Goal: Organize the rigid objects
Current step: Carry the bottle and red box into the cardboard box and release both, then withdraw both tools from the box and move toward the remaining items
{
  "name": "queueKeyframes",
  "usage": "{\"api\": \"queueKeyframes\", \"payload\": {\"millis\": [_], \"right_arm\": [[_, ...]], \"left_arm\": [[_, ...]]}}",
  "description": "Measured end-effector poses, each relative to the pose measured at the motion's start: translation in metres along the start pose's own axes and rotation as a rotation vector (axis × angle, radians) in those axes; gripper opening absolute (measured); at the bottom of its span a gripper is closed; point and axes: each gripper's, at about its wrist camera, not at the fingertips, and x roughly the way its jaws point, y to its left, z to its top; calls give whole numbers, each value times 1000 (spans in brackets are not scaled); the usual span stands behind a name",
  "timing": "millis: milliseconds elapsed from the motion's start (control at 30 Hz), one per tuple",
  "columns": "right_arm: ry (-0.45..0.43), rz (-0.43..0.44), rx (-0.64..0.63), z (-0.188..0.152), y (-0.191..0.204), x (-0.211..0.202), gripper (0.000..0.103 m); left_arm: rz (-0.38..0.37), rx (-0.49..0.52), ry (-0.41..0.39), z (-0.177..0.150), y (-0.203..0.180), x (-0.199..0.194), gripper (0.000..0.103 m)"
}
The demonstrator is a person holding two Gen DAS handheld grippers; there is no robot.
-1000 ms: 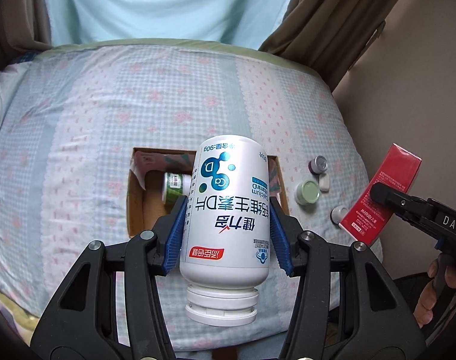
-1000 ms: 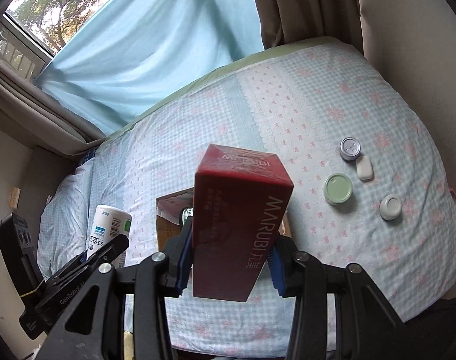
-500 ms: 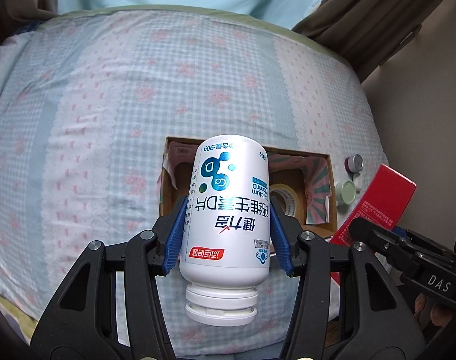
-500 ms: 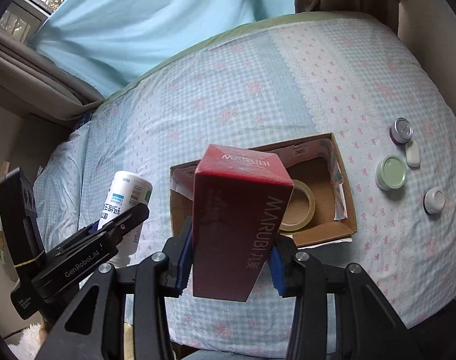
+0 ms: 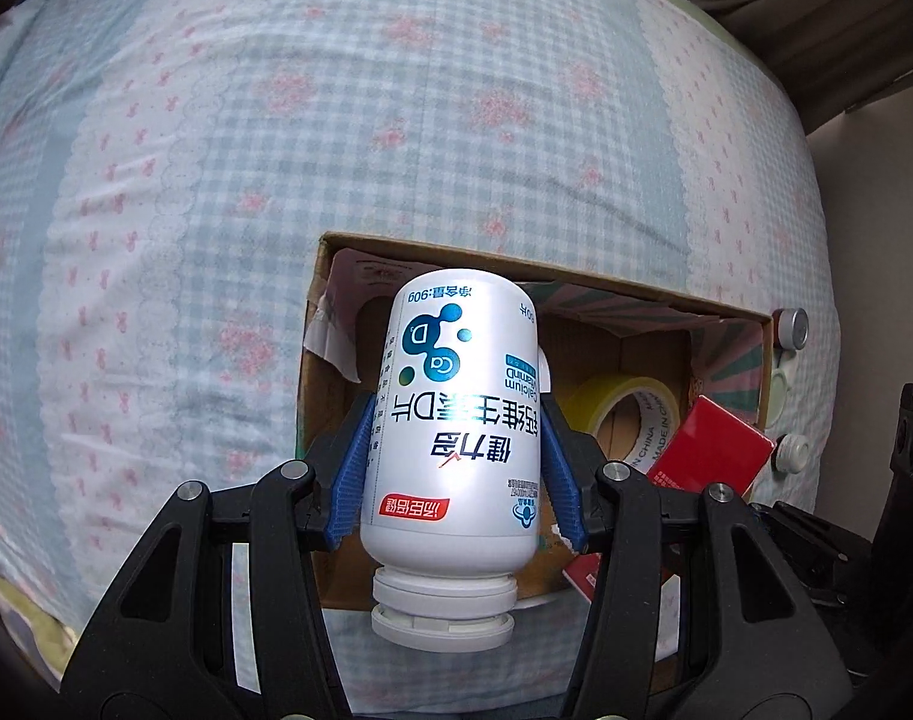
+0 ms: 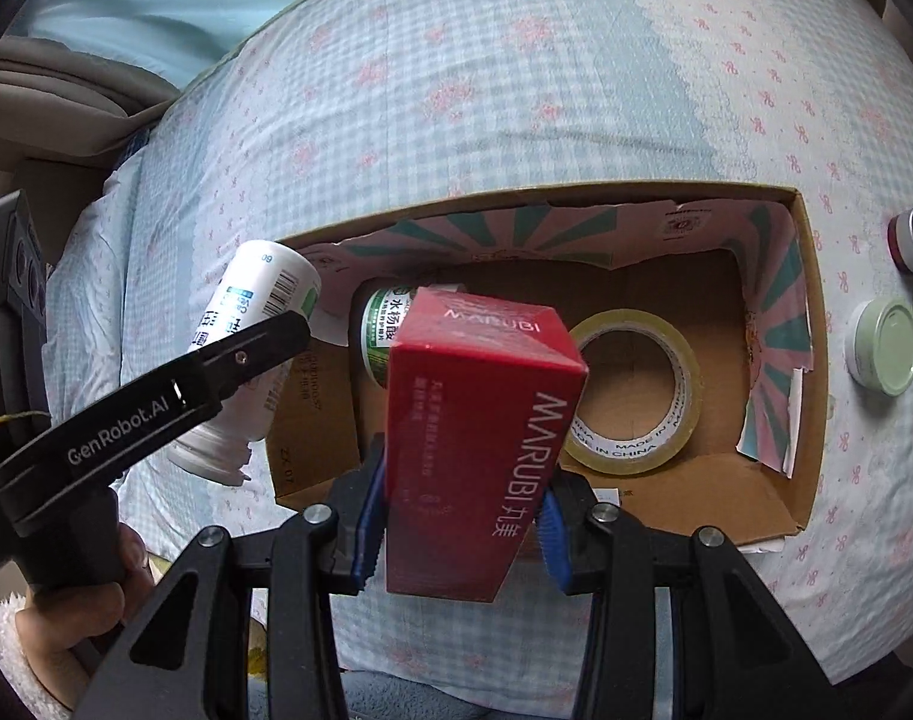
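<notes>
My left gripper [image 5: 453, 471] is shut on a white calcium bottle [image 5: 456, 420], cap toward the camera, hanging over the left part of an open cardboard box [image 5: 516, 258]. My right gripper [image 6: 462, 516] is shut on a red MARUBI carton [image 6: 480, 438], held above the same box [image 6: 810, 372]. In the right wrist view the white bottle [image 6: 258, 324] and the left gripper's finger [image 6: 156, 402] show at the left. In the left wrist view the red carton [image 5: 711, 456] pokes in at the right. A yellow tape roll [image 6: 630, 396] and a green-labelled bottle [image 6: 384, 324] lie inside the box.
The box rests on a checked, flowered bedspread [image 5: 276, 120]. Right of the box sit a green-lidded jar [image 6: 885, 345], a silver-topped jar [image 6: 912, 240] and other small containers. A hand [image 6: 66, 630] holds the left gripper's handle. Curtains hang behind the bed.
Both grippers have come down and forward over the box with their loads. The box fills much more of both views, and its tape roll and green-labelled bottle now show clearly.
</notes>
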Motion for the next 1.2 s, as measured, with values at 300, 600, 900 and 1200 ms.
{"api": "queueKeyframes", "payload": {"millis": [300, 600, 900, 1200], "right_arm": [[110, 32, 8, 14, -11, 42, 40], [106, 14, -25, 13, -3, 44, 103], [94, -14, -49, 2, 5, 33, 103], [2, -28, -85, -11, 20, 2, 103]], "left_arm": [[29, 23, 52, 15, -5, 26, 48], [13, 101, 11, 28, -16, 2, 103], [17, 91, -23, 17, -7, -22, 103], [29, 96, -83, -6, -6, -59, 103]]}}
